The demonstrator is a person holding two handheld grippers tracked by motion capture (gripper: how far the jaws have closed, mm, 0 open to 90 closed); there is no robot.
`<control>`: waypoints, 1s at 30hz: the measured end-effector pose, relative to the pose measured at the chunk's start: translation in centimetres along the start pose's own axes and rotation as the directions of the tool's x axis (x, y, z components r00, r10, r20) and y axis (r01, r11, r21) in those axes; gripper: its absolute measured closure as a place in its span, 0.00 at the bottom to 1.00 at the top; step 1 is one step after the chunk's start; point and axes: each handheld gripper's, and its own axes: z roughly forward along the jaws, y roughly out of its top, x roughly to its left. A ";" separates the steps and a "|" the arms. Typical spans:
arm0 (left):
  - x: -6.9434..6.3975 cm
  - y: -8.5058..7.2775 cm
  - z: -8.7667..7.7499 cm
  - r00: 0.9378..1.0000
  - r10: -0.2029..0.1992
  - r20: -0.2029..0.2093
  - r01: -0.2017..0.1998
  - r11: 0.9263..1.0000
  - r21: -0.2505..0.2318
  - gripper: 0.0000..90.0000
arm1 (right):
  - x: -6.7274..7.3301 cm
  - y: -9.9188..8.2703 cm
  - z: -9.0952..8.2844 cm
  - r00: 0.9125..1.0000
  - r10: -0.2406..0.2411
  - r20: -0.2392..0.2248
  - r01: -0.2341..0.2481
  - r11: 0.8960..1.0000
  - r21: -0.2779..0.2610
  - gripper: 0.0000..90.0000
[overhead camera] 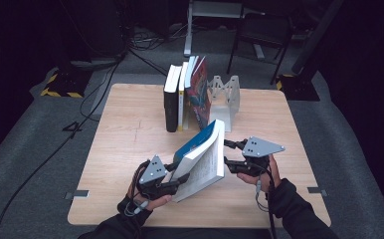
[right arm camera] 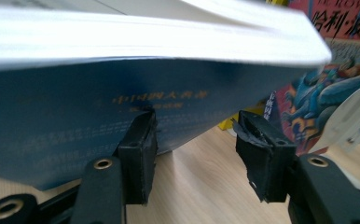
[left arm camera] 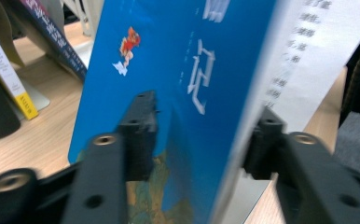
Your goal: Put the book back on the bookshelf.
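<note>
1. High view: a thick blue-covered book [overhead camera: 200, 159] is held tilted just below the middle of the frame, between the left gripper [overhead camera: 172, 175] at lower left and the right gripper [overhead camera: 230, 155] to its right. It is probably being carried toward the row of upright books [overhead camera: 186, 94] in the upper middle, which is propped against a white metal bookend [overhead camera: 226, 97]; a slot beside that row is judged the likely goal. The row leans to the right, so the bookend is there to stop it from falling.

2. Left gripper view: the blue cover [left arm camera: 169, 93] is seen between the two black jaws, which stand half apart. One jaw lies against the cover and the other beside the white page block; a firm pinch cannot be told, and the book seems rather cradled. The spines of the standing books [left arm camera: 10, 79] are seen at upper left.

3. Right gripper view: the book's page edge [right arm camera: 145, 39] crosses the top of the frame, with the dark blue back cover below it. The jaws are set about half wide, with bare table between them; the left jaw is seen in front of the cover, and contact cannot be told. A red illustrated cover [right arm camera: 341, 51] shows at upper right.

4. Surface and room: the pale wooden table [overhead camera: 130, 129] is set on grey carpet [overhead camera: 31, 149]; dark surroundings, cables [overhead camera: 100, 84] and a chair frame [overhead camera: 262, 35] are seen beyond.
</note>
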 end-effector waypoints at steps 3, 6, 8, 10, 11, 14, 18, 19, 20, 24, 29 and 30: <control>-0.5 0.0 0.4 0.999 0.024 0.031 -0.025 1.000 0.019 0.64 | -0.1 -0.3 -0.1 1.000 0.020 -0.023 -0.021 0.999 -0.040 0.53; -0.7 0.2 0.6 0.998 0.049 0.039 -0.050 0.998 0.029 0.70 | 0.1 -0.1 -0.1 0.999 0.004 -0.035 -0.007 0.998 -0.059 0.57; 0.5 -0.1 0.6 0.995 -0.008 0.099 0.008 1.000 0.001 0.74 | 0.0 -0.1 -0.2 0.998 0.006 -0.054 -0.009 0.998 -0.055 0.59; 0.9 -0.2 0.8 0.992 -0.009 0.124 0.011 1.000 -0.014 0.77 | -0.3 -0.3 -0.3 0.995 0.018 -0.102 -0.025 0.997 -0.068 0.60; 0.8 0.0 1.0 0.992 0.006 0.126 -0.005 1.000 -0.012 0.77 | -0.3 -0.2 -0.5 0.993 0.011 -0.117 -0.021 0.996 -0.081 0.60; 0.8 0.3 1.8 0.989 0.018 0.147 -0.013 0.999 -0.036 0.78 | -0.2 0.1 -0.8 0.993 -0.007 -0.121 -0.006 0.994 -0.107 0.60; 1.5 0.6 2.6 0.982 0.010 0.191 0.000 0.999 -0.053 0.77 | -1.0 0.1 -0.9 0.993 0.013 -0.120 -0.026 0.994 -0.110 0.60; 1.7 0.7 2.8 0.980 0.008 0.199 0.004 0.998 -0.061 0.76 | -1.1 0.2 -0.9 0.992 0.012 -0.122 -0.025 0.994 -0.110 0.60; 1.9 0.8 2.9 0.979 0.017 0.203 -0.004 0.998 -0.063 0.76 | -1.2 0.3 -0.9 0.993 0.009 -0.121 -0.023 0.994 -0.111 0.60; 3.0 1.2 3.3 0.971 0.042 0.235 -0.028 0.998 -0.060 0.73 | -1.6 0.8 -0.6 0.993 0.012 -0.117 -0.024 0.994 -0.103 0.61; 3.6 1.1 2.5 0.978 0.067 0.197 -0.057 0.997 -0.056 0.72 | -1.1 1.8 0.5 0.996 -0.002 -0.088 -0.007 0.995 -0.101 0.61; 3.5 1.1 2.2 0.981 0.080 0.179 -0.071 0.996 -0.052 0.72 | -0.9 1.8 0.6 0.997 -0.009 -0.080 0.001 0.995 -0.105 0.59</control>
